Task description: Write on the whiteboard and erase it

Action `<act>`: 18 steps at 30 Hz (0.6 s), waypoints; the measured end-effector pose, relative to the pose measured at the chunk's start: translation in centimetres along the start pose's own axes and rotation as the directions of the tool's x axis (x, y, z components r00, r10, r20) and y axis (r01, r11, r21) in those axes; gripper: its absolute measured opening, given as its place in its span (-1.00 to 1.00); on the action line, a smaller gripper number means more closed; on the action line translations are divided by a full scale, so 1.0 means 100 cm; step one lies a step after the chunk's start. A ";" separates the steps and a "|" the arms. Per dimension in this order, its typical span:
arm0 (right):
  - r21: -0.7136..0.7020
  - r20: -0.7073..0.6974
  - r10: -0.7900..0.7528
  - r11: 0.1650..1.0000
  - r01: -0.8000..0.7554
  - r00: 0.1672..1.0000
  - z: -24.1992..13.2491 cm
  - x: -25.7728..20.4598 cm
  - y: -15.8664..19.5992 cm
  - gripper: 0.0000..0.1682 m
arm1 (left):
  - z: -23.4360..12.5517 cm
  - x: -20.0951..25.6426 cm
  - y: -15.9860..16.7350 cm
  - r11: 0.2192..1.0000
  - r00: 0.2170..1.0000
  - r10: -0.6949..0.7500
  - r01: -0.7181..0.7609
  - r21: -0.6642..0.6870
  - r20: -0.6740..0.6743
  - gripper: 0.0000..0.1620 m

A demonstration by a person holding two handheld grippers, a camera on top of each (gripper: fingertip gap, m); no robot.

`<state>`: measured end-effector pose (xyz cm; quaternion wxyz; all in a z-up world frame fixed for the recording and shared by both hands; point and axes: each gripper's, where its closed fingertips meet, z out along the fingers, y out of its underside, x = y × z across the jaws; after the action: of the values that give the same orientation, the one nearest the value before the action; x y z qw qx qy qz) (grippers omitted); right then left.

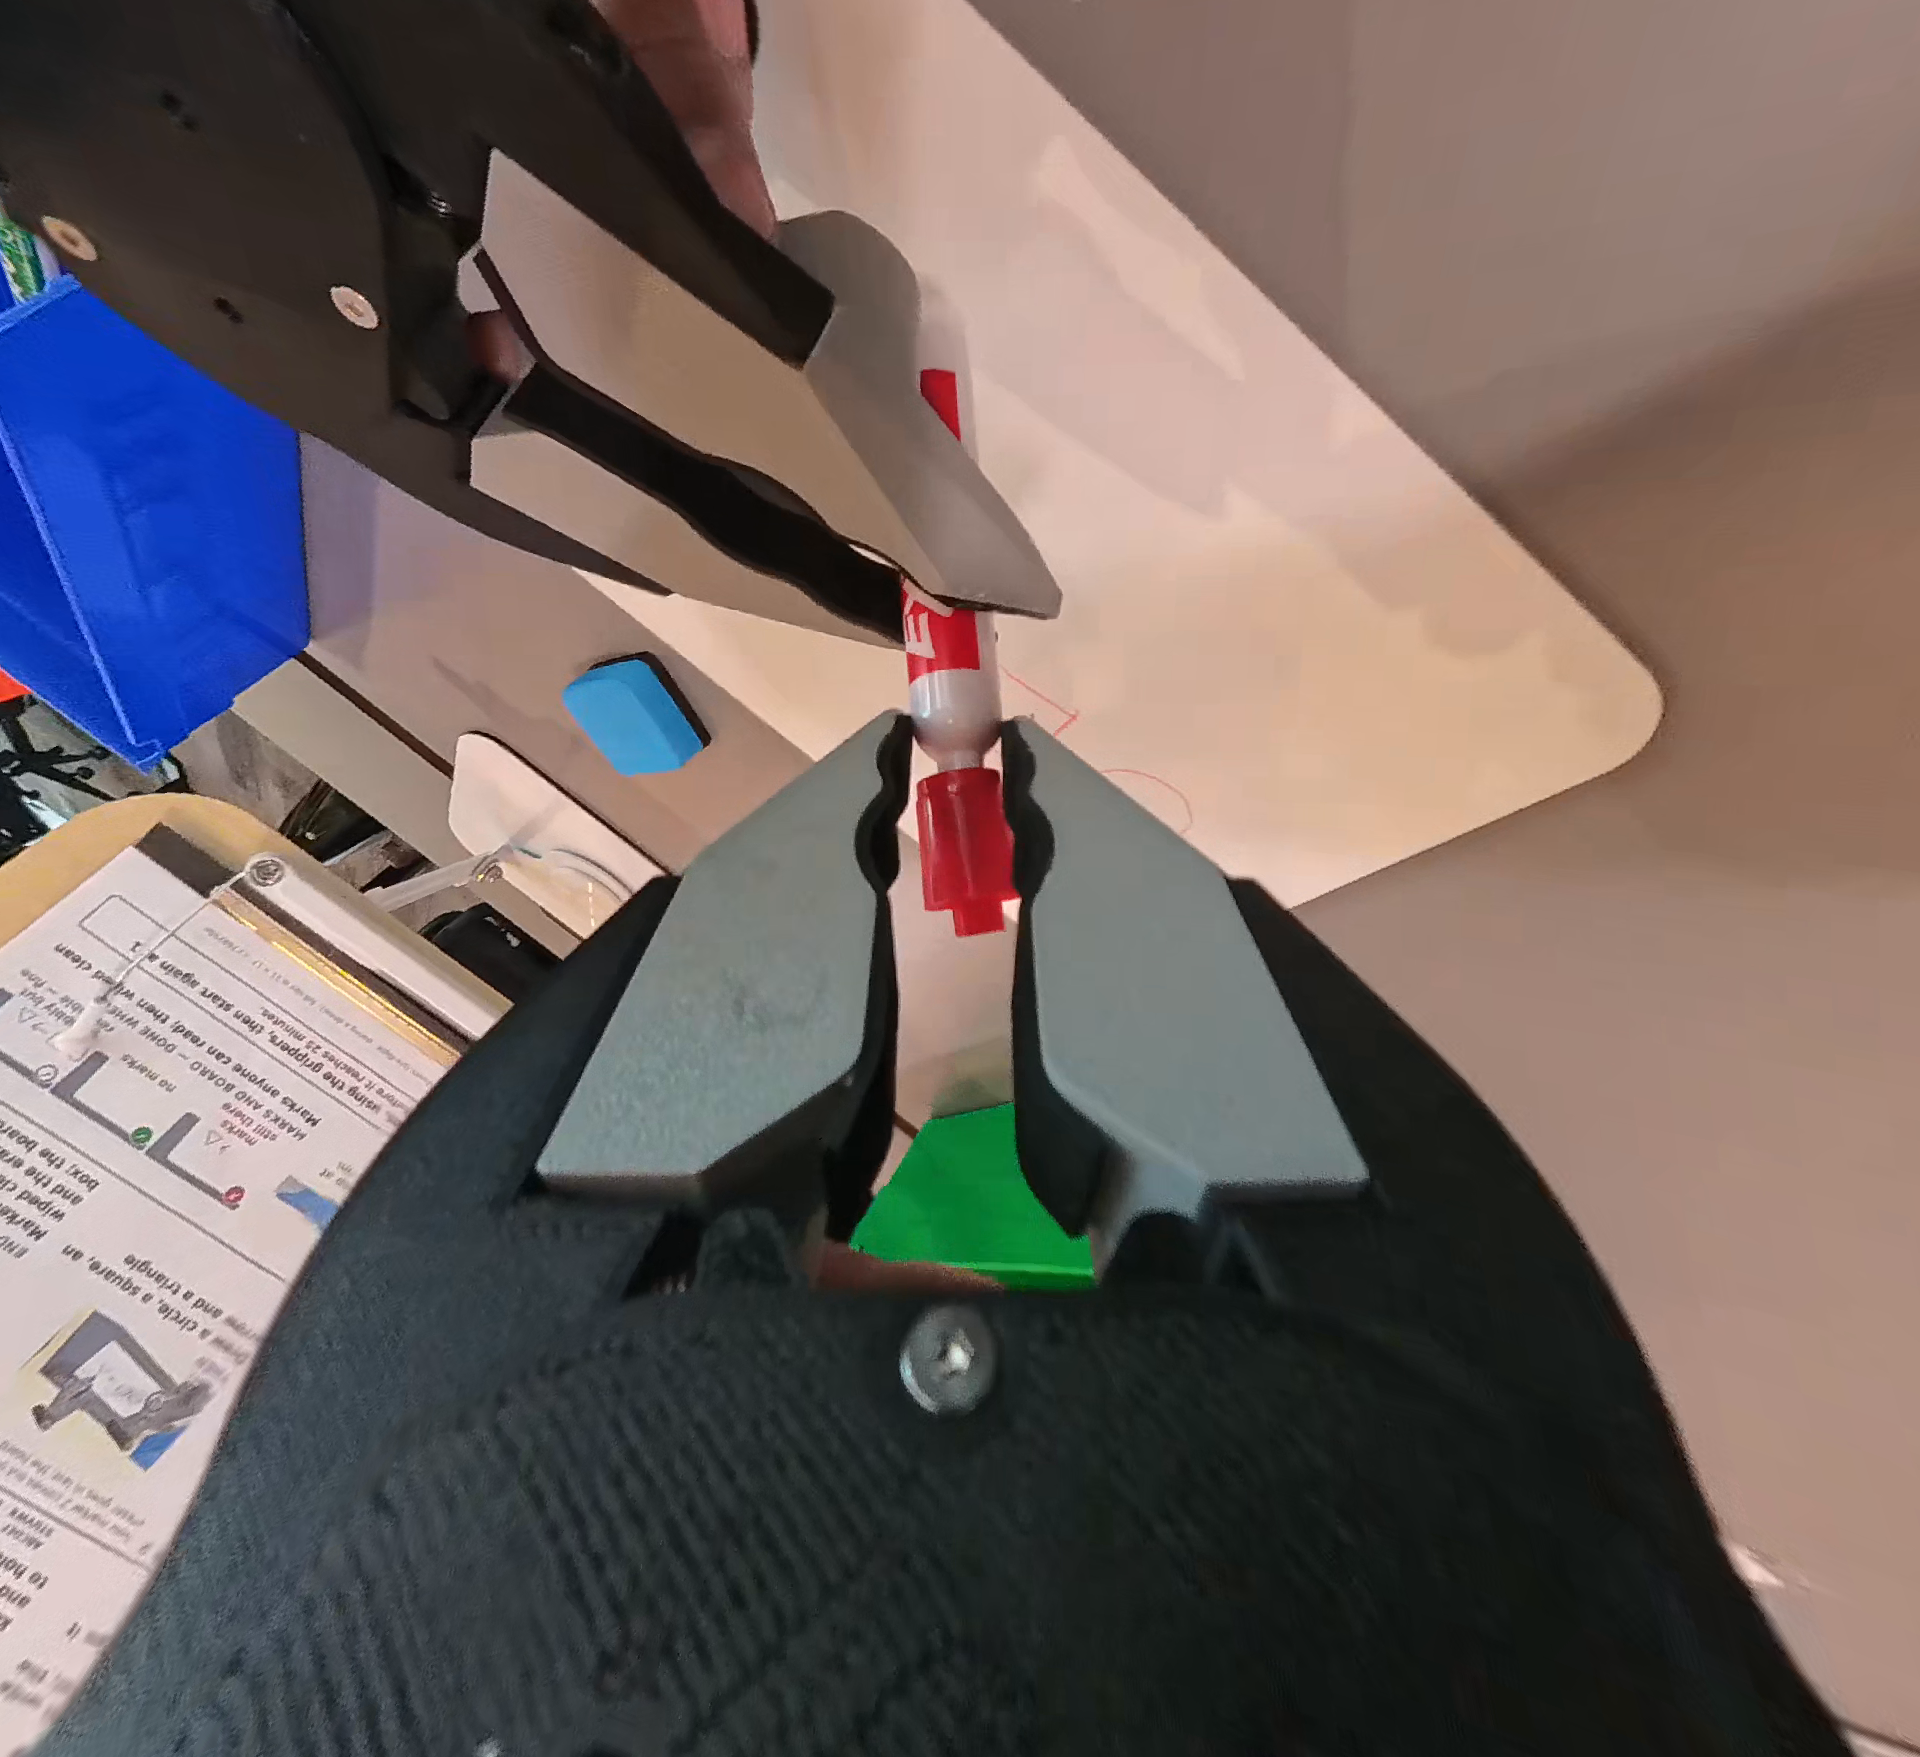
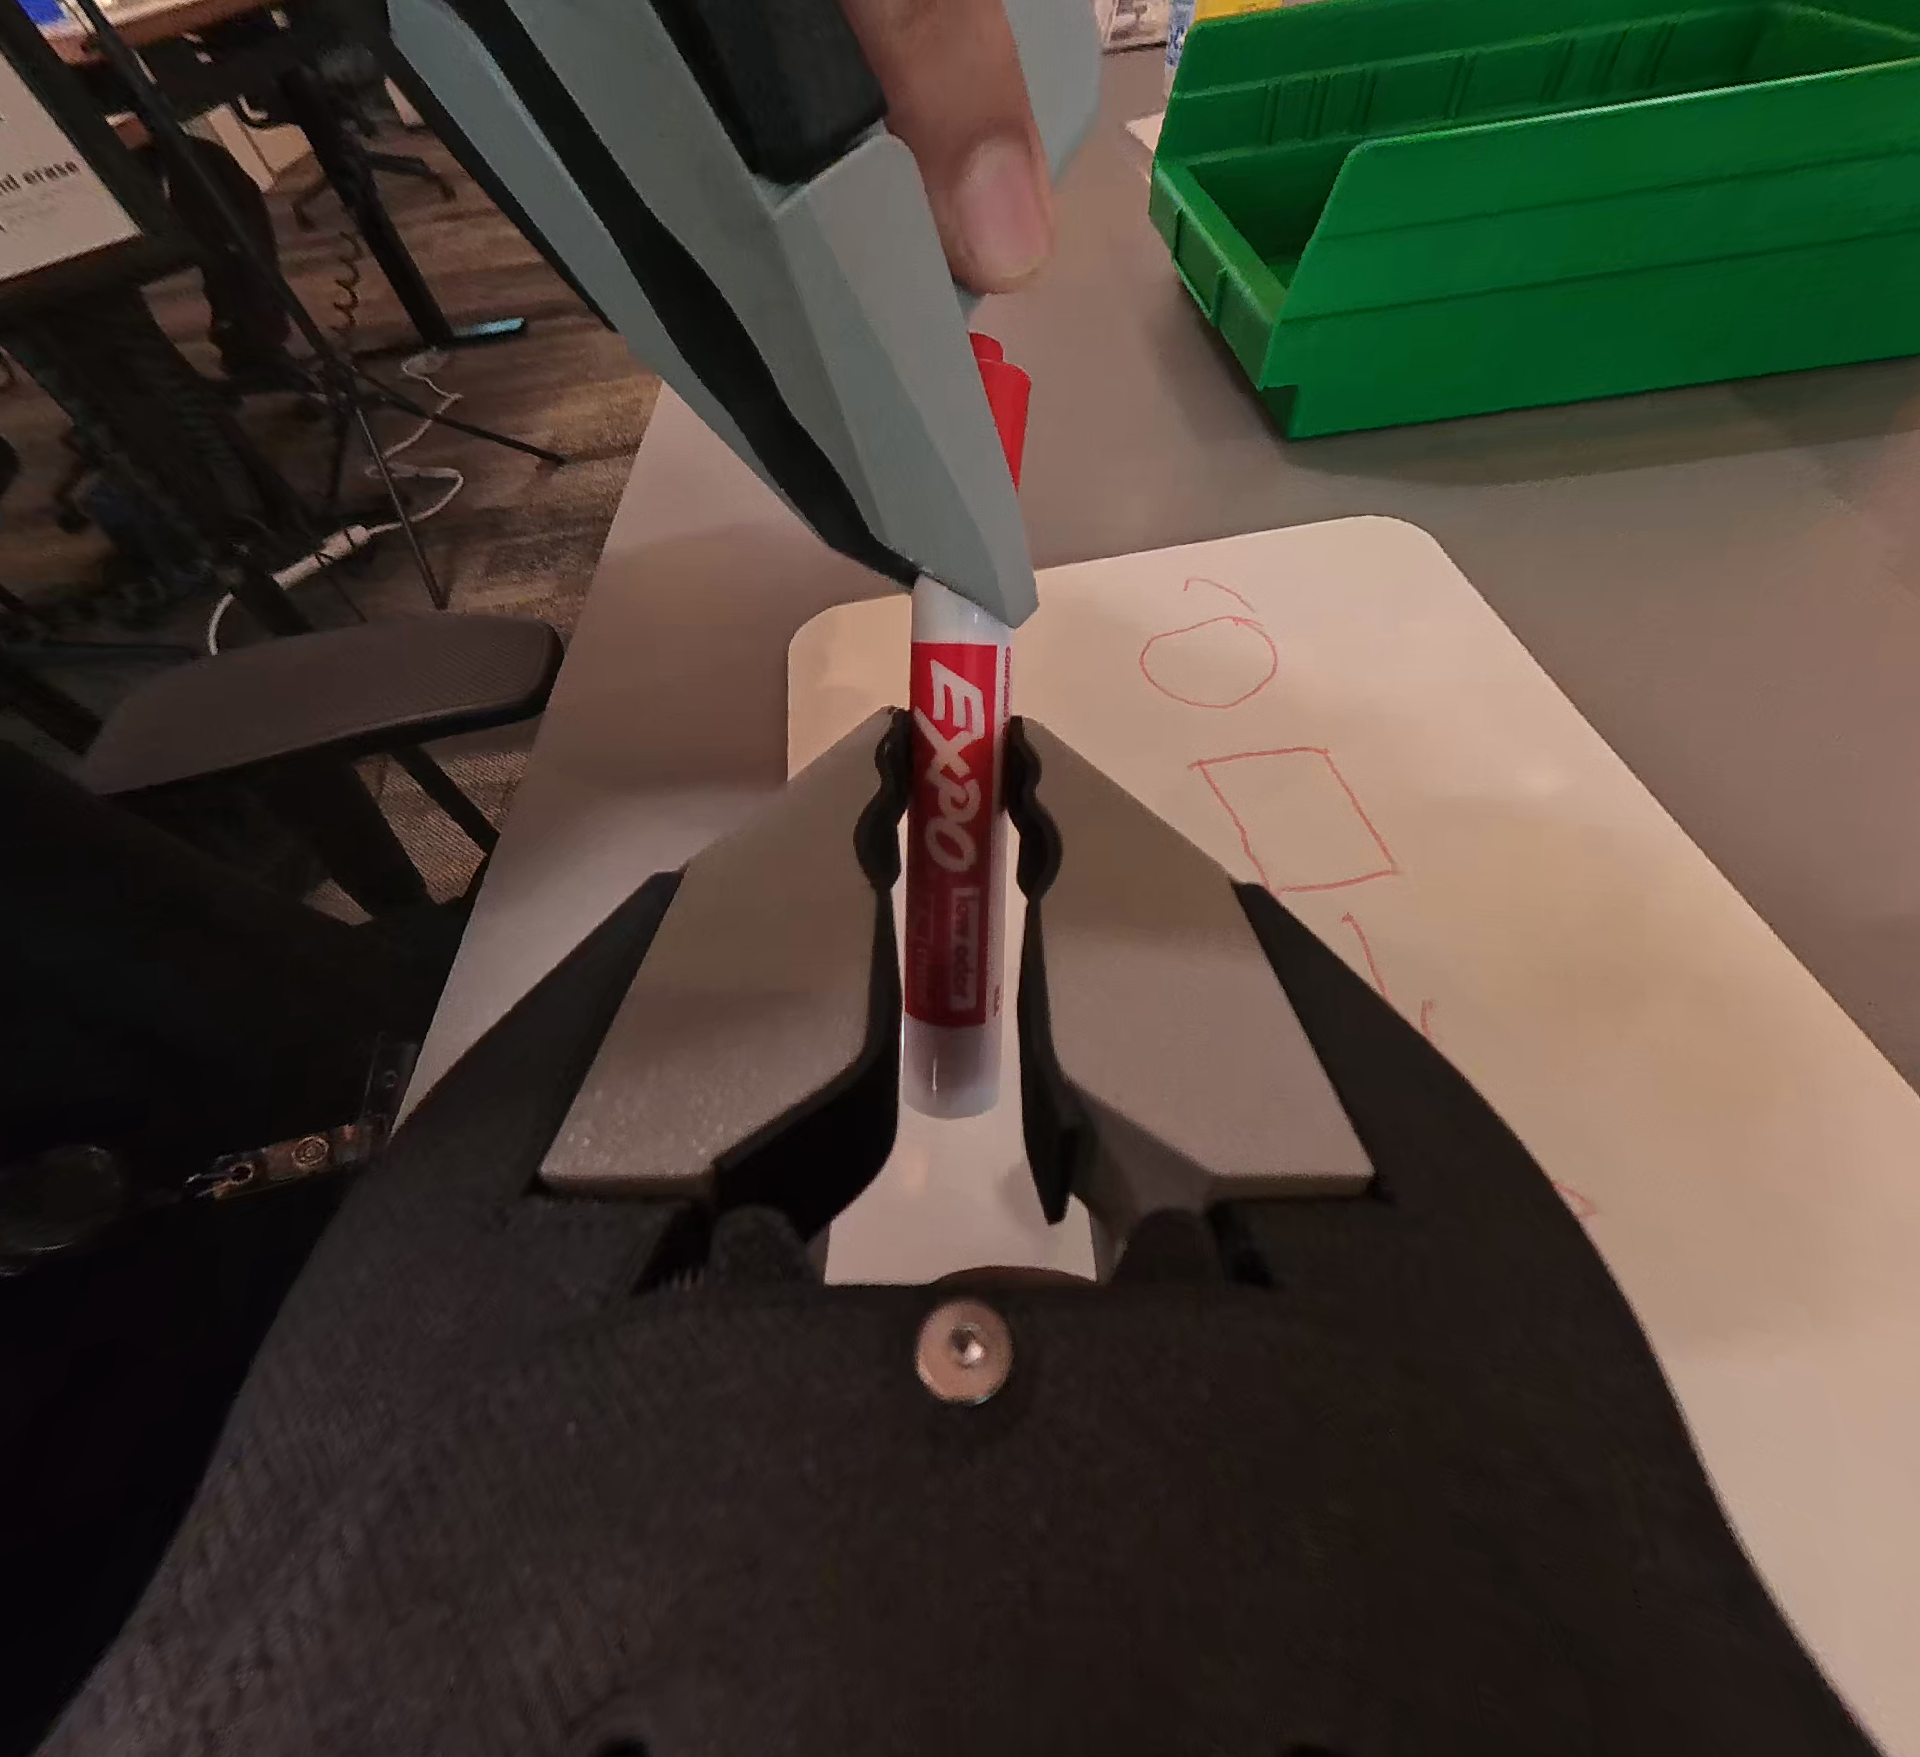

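Left gripper (image 1: 957,751) fills the foreground of its own view, fingers closed on the neck of the red marker (image 1: 951,668), just above the red tip holder, which sits exposed between the pads; no cap visible on that end. Right gripper (image 2: 957,772) is clamped on the labelled barrel of the same marker (image 2: 954,834), so the pen is pinned at two places along its length and held roughly upright, clear of the surface. Likely reason for the double hold: a hand-over or regrip, one gripper steadying while the other takes a better purchase; cannot tell which will let go. Directly beneath lies the whiteboard (image 2: 1558,1032), flat on the grey table (image 2: 1558,481), already carrying red outlines: a circle (image 2: 1205,663), a square (image 2: 1299,819) and a partial third figure behind the right gripper's body. Judgement: writing is nearly or fully done, erasing not yet begun. Blue eraser (image 1: 636,713) rests just beyond the board's edge, untouched. Farther out: green bin (image 2: 1558,180) on the table, blue bin (image 1: 145,512), printed instruction sheet (image 1: 156,1136) at the left
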<state>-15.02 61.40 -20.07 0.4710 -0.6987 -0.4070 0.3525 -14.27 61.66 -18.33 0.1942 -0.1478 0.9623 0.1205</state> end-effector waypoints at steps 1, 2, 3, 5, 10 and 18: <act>0.016 0.002 0.004 1.000 -0.004 1.000 -0.001 0.001 -0.002 -0.82 | -0.001 -0.002 0.001 1.000 1.000 0.006 -0.006 -0.005 -0.003 -0.81; 0.033 0.005 0.009 0.999 -0.009 1.000 -0.002 0.001 -0.004 -0.82 | -0.002 -0.003 0.001 1.000 1.000 0.012 -0.012 -0.010 -0.010 -0.81; 0.052 -0.001 0.011 0.999 -0.011 1.000 -0.003 0.002 -0.007 -0.82 | -0.003 -0.005 0.002 1.000 1.000 0.018 -0.018 -0.017 -0.019 -0.81; 0.101 -0.001 0.007 0.995 -0.007 1.000 -0.007 0.003 -0.014 -0.82 | -0.007 -0.011 0.004 0.999 0.999 0.031 -0.032 -0.033 -0.033 -0.80; 0.225 -0.001 0.007 0.974 -0.006 1.000 -0.024 0.002 -0.035 -0.82 | -0.020 -0.029 0.009 0.993 0.997 0.063 -0.067 -0.095 -0.044 -0.73; 0.281 -0.015 -0.005 0.960 0.009 1.000 -0.038 -0.001 -0.046 -0.82 | -0.048 -0.050 0.008 0.995 0.999 0.029 -0.027 -0.094 0.024 -0.69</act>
<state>-12.86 60.98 -14.53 0.5695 -0.6259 -0.3521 0.3999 -11.72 62.25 -11.85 0.1976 -0.1419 0.9549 0.1702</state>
